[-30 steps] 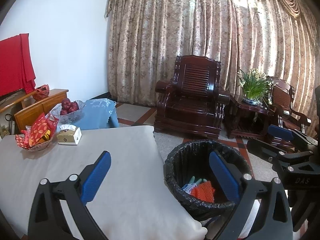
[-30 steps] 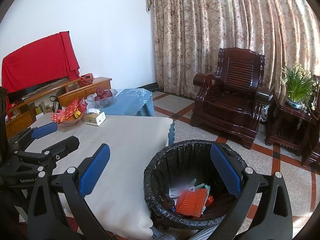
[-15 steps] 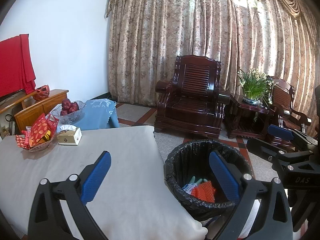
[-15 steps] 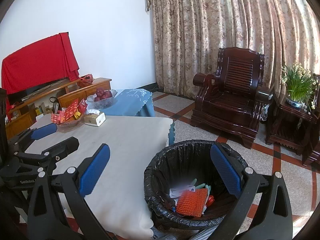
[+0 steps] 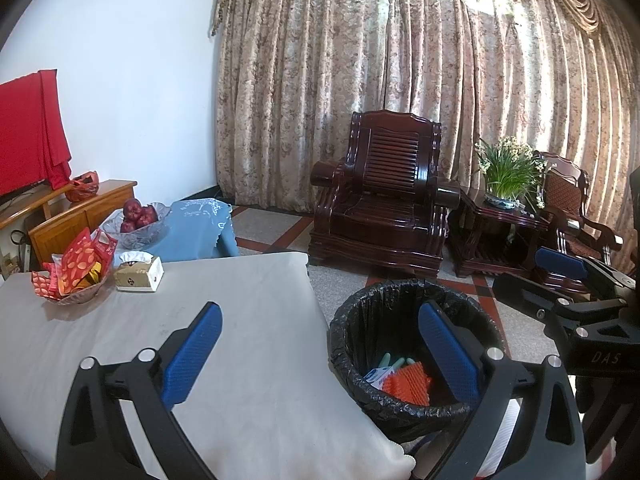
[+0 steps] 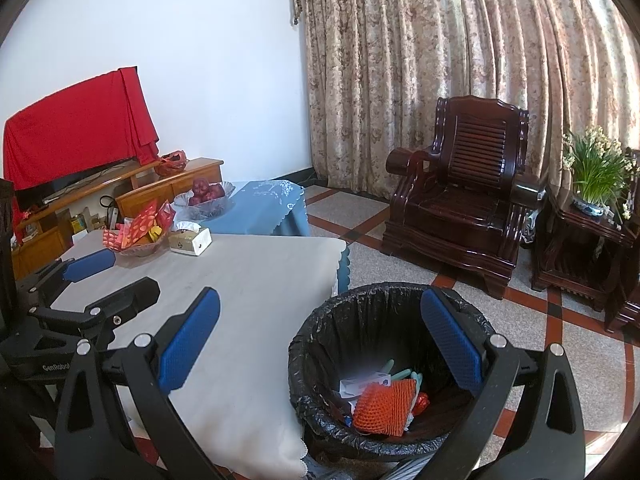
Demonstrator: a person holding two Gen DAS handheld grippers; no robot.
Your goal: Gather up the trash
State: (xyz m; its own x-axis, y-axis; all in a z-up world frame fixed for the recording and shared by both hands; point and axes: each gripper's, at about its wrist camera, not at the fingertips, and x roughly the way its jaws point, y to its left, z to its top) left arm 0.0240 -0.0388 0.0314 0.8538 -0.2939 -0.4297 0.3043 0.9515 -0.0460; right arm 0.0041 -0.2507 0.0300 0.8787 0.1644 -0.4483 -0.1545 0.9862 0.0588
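A black-lined trash bin (image 5: 360,312) (image 6: 320,320) stands on the floor at the table's right edge. Inside lie an orange foam net (image 6: 384,406) (image 5: 408,386), a white packet (image 6: 362,384) and green pieces. My left gripper (image 5: 320,348) is open and empty, held above the table edge and the bin; it also shows at the left of the right wrist view (image 6: 108,280). My right gripper (image 6: 320,344) is open and empty above the bin; it also shows at the right of the left wrist view (image 5: 540,276).
The table (image 5: 240,320) carries a grey cloth, a tissue box (image 5: 138,272), a bowl of red packets (image 5: 74,276) and a glass bowl of apples (image 5: 136,220). A dark wooden armchair (image 5: 380,196), a side table with a plant (image 5: 508,176) and curtains stand beyond.
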